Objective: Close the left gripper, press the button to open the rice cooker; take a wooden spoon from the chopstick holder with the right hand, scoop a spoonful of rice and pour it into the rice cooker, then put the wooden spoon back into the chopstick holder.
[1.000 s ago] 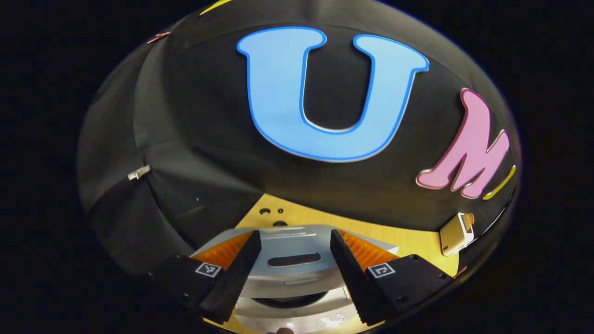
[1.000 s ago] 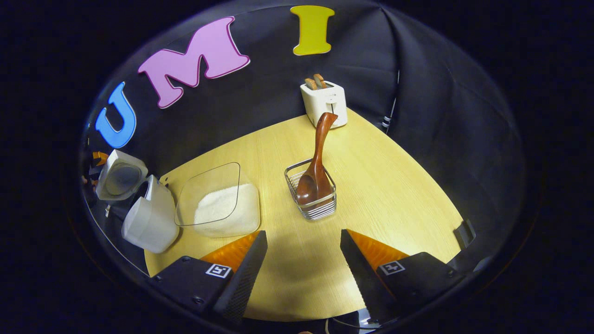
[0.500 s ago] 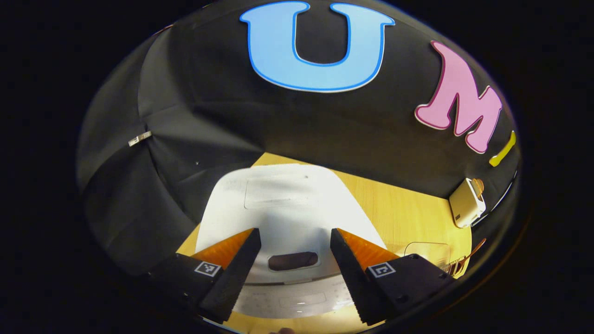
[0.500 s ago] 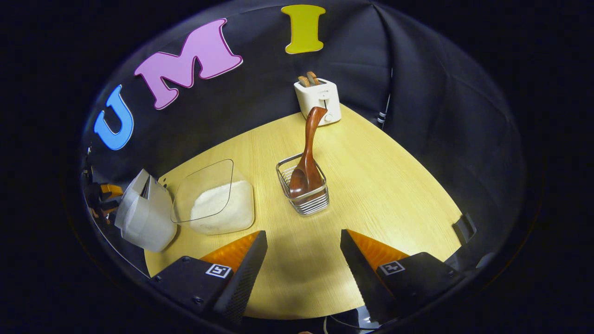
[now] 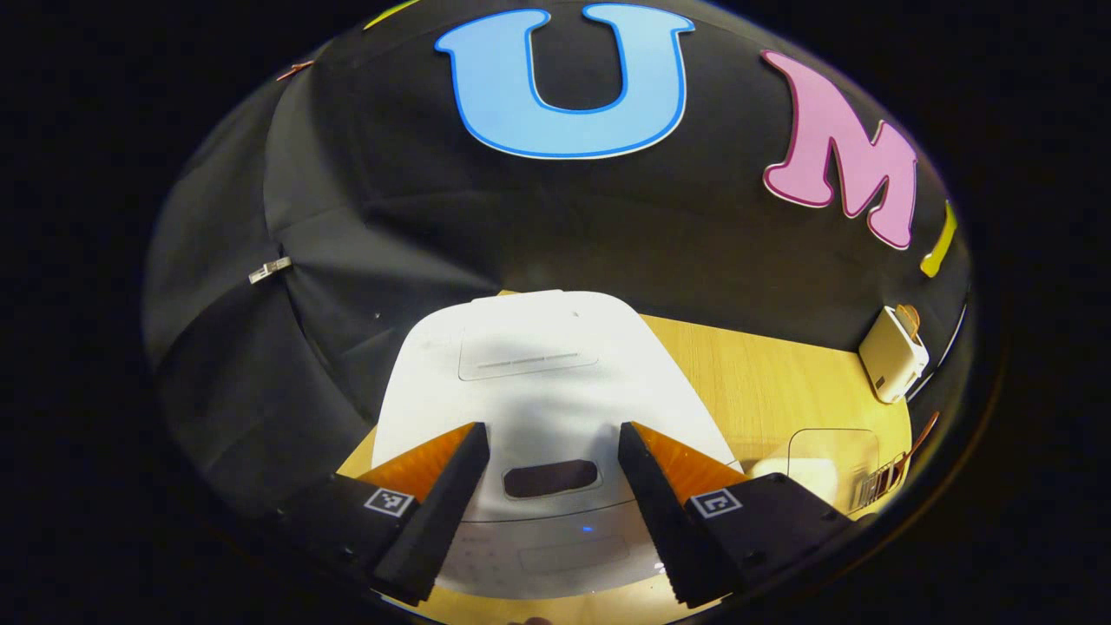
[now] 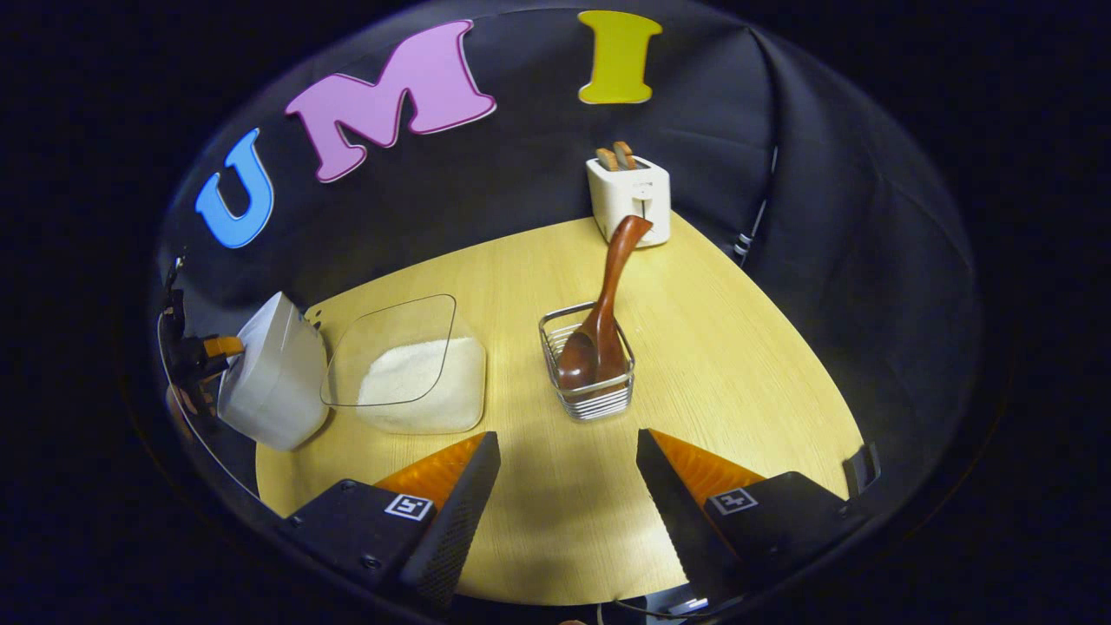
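The white rice cooker sits right under my left gripper, lid down. Its dark oval button lies between the open fingers, which touch nothing. In the right gripper view the same cooker stands at the table's left edge, with the left gripper behind it. A brown wooden spoon stands bowl-down in the wire chopstick holder mid-table. A clear tub of white rice sits between cooker and holder. My right gripper hovers open and empty over the near table, short of the holder.
A white toaster with two slices of toast stands at the table's far edge; it is at the right in the left gripper view, toaster. Black cloth walls close in the round wooden table.
The rice cooker's lid stood open a second ago and is now down. The left gripper has stayed open above it. The right gripper drifted slightly, still open.
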Motion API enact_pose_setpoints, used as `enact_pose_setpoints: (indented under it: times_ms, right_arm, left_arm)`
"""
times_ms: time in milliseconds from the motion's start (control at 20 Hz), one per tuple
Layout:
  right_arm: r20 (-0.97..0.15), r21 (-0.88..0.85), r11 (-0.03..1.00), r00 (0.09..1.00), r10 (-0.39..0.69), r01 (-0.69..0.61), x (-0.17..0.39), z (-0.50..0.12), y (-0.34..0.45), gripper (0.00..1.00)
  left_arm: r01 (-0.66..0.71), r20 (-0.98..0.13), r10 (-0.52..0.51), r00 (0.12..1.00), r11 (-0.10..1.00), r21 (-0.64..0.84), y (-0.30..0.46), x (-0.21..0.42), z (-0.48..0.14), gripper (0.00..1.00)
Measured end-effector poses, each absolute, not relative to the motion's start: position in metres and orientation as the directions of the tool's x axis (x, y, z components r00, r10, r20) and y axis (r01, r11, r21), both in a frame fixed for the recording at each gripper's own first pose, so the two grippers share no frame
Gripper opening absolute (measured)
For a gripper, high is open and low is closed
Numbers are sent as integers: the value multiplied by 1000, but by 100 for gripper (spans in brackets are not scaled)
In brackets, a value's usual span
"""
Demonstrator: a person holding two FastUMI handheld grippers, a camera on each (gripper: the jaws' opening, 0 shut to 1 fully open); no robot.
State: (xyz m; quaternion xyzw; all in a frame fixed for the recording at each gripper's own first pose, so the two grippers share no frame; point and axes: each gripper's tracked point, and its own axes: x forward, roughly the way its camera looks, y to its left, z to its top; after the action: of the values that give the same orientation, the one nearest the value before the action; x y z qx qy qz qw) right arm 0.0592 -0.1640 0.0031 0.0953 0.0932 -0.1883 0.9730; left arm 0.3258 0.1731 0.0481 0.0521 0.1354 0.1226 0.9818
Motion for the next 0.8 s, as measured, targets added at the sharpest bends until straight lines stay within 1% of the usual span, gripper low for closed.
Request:
enact_pose_setpoints:
  times_ms: [150, 300, 350, 450, 600, 800]
  right_arm:
    - [-219, 142, 928, 925, -311, 345, 73, 6, -149, 99]
    - [-178, 123, 941, 940, -292, 315, 81, 20, -131, 99]
    - [-163, 111, 945, 944, -288, 307, 83, 25, -125, 99]
    - [-133, 97, 950, 950, -283, 297, 84, 34, -116, 99]
    - [-86, 82, 955, 957, -278, 284, 86, 47, -101, 99]
    - [-21, 73, 963, 965, -260, 261, 89, 73, -75, 99]
  left_arm:
    - [-220, -243, 245, 938, 967, 128, 172, 327, 52, 99]
    - [-204, -257, 235, 937, 969, 141, 171, 319, 51, 99]
    - [-201, -241, 233, 942, 968, 148, 169, 315, 56, 99]
    - [-161, -190, 196, 962, 969, 186, 155, 305, 68, 95]
    - [-99, -80, 127, 989, 954, 283, 132, 282, 98, 95]
    - [-58, 56, 44, 997, 958, 280, 99, 230, 139, 96]
